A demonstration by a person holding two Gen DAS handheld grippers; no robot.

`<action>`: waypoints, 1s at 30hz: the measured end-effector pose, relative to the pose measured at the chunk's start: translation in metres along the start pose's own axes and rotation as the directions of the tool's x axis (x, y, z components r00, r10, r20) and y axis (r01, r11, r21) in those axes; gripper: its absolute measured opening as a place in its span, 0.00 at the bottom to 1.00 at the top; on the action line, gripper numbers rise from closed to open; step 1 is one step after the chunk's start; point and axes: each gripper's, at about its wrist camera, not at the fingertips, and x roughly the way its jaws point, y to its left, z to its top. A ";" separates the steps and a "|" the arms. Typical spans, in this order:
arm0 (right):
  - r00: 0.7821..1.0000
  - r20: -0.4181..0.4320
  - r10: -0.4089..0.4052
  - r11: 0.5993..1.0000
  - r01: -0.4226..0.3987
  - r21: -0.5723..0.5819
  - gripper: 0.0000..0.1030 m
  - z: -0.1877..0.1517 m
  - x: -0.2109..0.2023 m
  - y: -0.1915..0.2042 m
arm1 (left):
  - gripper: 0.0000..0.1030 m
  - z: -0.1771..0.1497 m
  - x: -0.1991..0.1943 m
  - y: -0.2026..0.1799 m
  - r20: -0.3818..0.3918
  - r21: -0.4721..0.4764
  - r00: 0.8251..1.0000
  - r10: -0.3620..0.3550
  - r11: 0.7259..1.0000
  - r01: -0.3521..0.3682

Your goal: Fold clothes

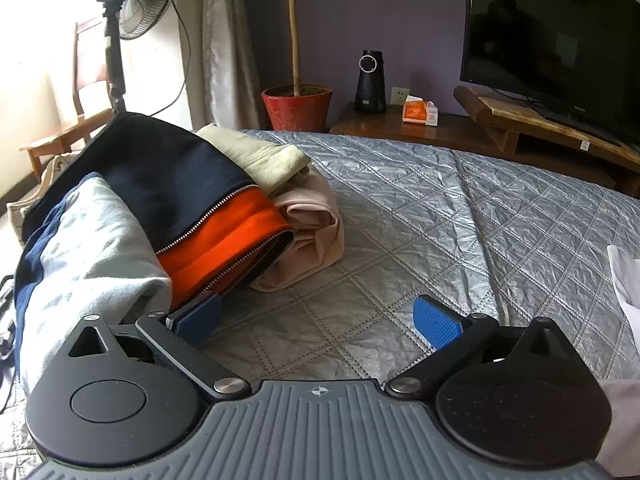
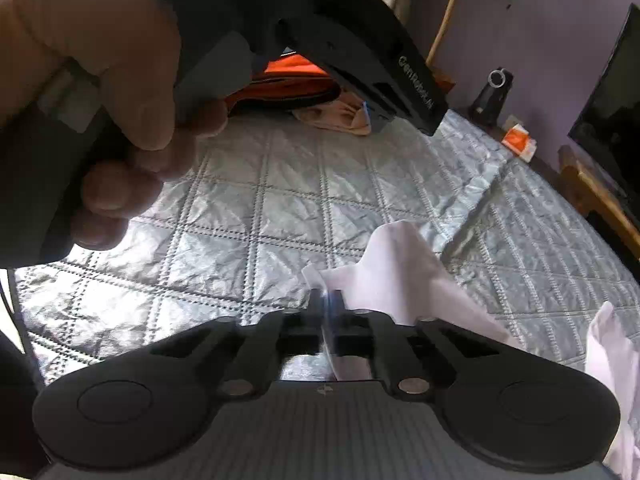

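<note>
My right gripper (image 2: 329, 300) is shut on an edge of a white garment (image 2: 400, 272), which lies crumpled on the quilted grey bedspread (image 2: 248, 208). The same white garment shows at the right edge of the left wrist view (image 1: 626, 280). My left gripper (image 1: 318, 318) hovers open over the bedspread with nothing between its blue pads (image 1: 436, 320). Its left pad sits right beside a navy jacket with orange lining (image 1: 180, 200). That jacket lies on a pile with a light grey garment (image 1: 92, 248), a beige one (image 1: 256, 156) and a pink one (image 1: 312, 232).
A person's hand (image 2: 100, 80) holding the left gripper fills the upper left of the right wrist view. Beyond the bed stand a potted plant (image 1: 298, 108), a black speaker (image 1: 370, 82), a tissue box (image 1: 419, 112), a television (image 1: 560, 40), a fan (image 1: 140, 0) and a wooden chair (image 1: 68, 132).
</note>
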 end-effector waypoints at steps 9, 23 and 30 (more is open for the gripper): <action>0.989 0.105 0.108 0.991 -0.115 0.067 0.02 0.004 -0.039 0.010 | 1.00 0.000 -0.001 0.000 0.004 -0.006 1.000 -0.011 1.000 0.011; 0.999 0.025 -0.047 0.838 0.026 0.545 1.00 -0.040 -0.083 -0.083 | 1.00 -0.008 -0.001 -0.024 -0.027 0.082 0.994 -0.106 0.991 0.108; 0.984 0.116 -0.138 0.433 -0.046 0.900 1.00 -0.092 -0.129 -0.172 | 1.00 -0.014 -0.002 -0.045 -0.037 0.133 0.990 -0.139 0.981 0.142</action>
